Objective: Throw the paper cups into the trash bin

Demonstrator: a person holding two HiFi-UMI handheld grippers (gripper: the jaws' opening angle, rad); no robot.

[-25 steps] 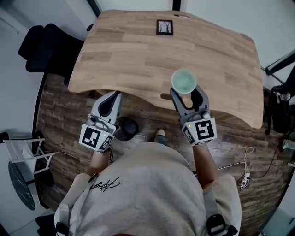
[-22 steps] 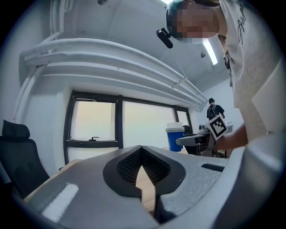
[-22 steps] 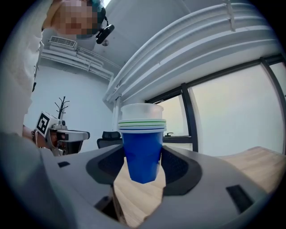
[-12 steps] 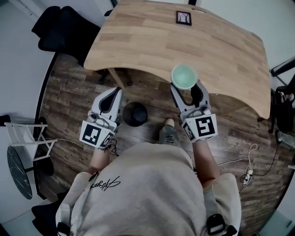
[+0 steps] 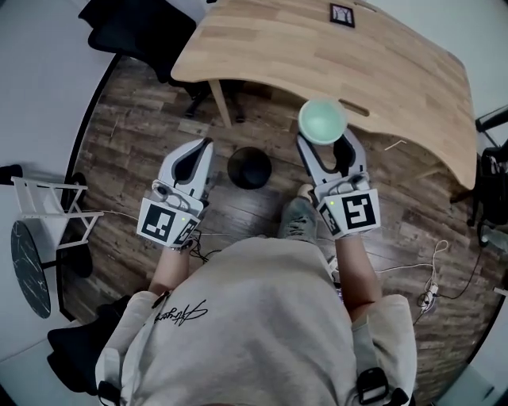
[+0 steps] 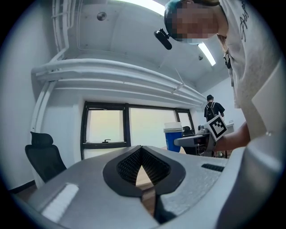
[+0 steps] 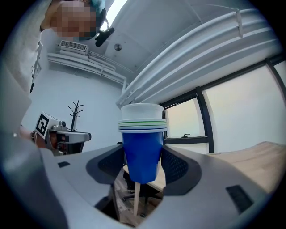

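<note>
A stack of paper cups (image 5: 322,120), blue outside with a pale green inside, is upright between the jaws of my right gripper (image 5: 325,141), which is shut on it, over the table's front edge. In the right gripper view the blue stack (image 7: 143,143) fills the middle between the pads of the right gripper (image 7: 143,167). A round black trash bin (image 5: 249,167) stands on the wooden floor between both grippers, left of the cups. My left gripper (image 5: 202,149) is shut and empty, left of the bin. From the left gripper view its jaws meet at the tips of the left gripper (image 6: 142,151), and the cup stack (image 6: 173,136) shows to the right.
The wooden table (image 5: 262,47) spans the top, with a small marker card (image 5: 342,14) on it. A black office chair (image 5: 143,24) stands at the upper left and a white rack (image 5: 44,210) at the left. Cables (image 5: 429,293) lie on the floor at the right. The person's shoe (image 5: 298,218) is below the bin.
The table has slid up and away in the head view as the person backed off. The bin, half hidden under the table edge before, is now fully in view. The cups stay gripped.
</note>
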